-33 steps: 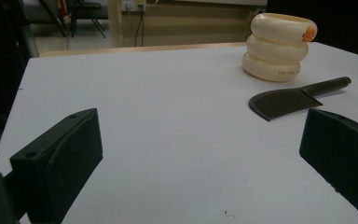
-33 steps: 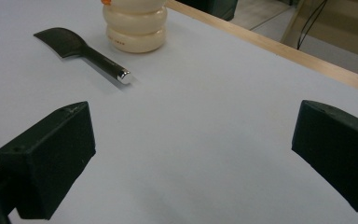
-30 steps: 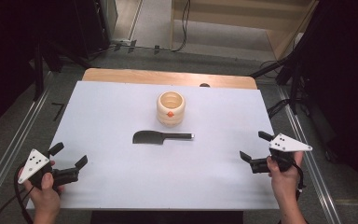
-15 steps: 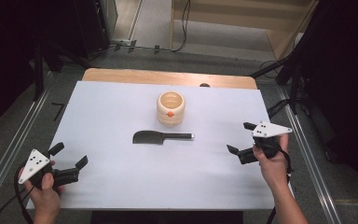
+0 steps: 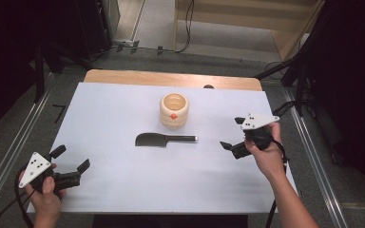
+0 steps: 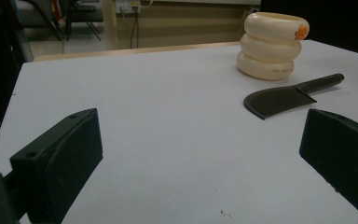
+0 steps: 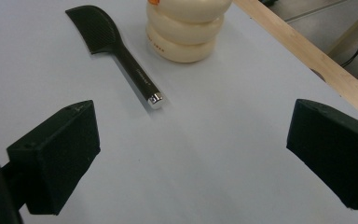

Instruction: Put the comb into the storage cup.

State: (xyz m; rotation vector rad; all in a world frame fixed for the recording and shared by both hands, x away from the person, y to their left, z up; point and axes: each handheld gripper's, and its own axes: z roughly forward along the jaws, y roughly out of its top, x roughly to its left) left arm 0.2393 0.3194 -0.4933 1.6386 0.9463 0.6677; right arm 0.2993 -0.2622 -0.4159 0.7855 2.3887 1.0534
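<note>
Two things stand mid-desk (image 5: 123, 118): a cream ribbed cup (image 5: 174, 110) and, just in front of it, a flat black spatula (image 5: 165, 139). The white surface is bare between the spatula's handle tip and the right hand-held gripper (image 5: 233, 133), whose jaws are spread. The left hand-held gripper (image 5: 71, 159), jaws also apart, has open surface up to the blade.

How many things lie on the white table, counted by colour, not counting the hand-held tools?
Black: 1, the spatula
Cream: 1, the ribbed holder with a small orange mark
Total: 2, both on the white table
</note>
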